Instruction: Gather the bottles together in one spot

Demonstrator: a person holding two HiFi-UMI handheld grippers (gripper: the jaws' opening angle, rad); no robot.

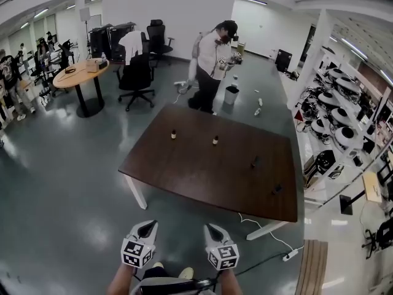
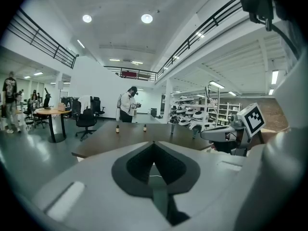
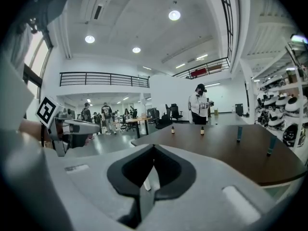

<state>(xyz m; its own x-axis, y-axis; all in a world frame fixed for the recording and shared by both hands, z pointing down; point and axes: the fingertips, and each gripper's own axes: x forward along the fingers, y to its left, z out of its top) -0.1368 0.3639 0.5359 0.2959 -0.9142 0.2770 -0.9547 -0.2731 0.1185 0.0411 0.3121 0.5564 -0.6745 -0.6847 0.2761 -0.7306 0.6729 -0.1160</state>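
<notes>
Left gripper (image 1: 147, 225) and right gripper (image 1: 212, 227) hung short of the bench (image 1: 202, 174), jaws clenched empty, likely because the bottles (image 1: 215, 140) stood scattered well beyond them.

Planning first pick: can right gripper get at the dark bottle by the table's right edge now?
Probably not yet: right gripper sits over floor, short of the table, jaws shut. Dark bottle stands beyond; nothing blocks the way.
</notes>
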